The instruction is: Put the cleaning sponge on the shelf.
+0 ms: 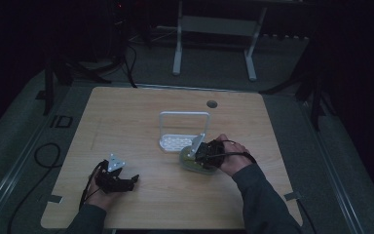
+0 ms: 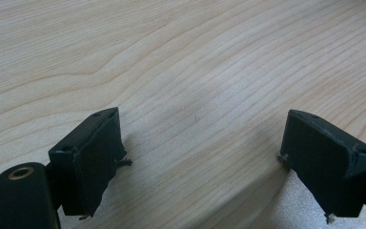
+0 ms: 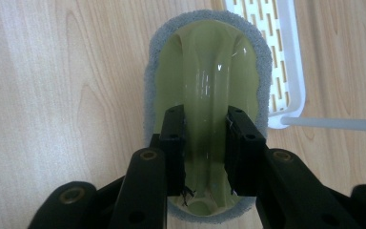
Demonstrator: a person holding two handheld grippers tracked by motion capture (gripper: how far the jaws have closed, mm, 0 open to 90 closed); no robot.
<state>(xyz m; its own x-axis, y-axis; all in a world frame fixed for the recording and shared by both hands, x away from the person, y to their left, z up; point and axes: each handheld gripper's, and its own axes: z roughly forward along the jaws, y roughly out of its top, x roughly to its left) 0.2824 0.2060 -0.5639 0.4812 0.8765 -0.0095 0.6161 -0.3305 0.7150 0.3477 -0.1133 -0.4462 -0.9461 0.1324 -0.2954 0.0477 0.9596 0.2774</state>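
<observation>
A green scrubber (image 3: 205, 52) with a grey pad around its rim lies flat on the wooden table (image 1: 126, 112), right of centre. My right gripper (image 3: 205, 117) is shut on the raised green handle ridge along its middle, one jaw on each side. From above, the right gripper (image 1: 198, 152) sits over the scrubber (image 1: 191, 165), held by a hand in a dark sleeve. My left gripper (image 1: 130, 183) rests low at the front left of the table. Its jaws (image 2: 200, 131) stand wide apart over bare wood with nothing between them.
A white slotted rack (image 1: 175, 142) with a tall wire loop (image 1: 184, 113) stands just behind the scrubber, its corner (image 3: 286, 52) nearly touching the pad. A round cable hole (image 1: 212, 104) sits near the table's far edge. Cables trail on the floor at left.
</observation>
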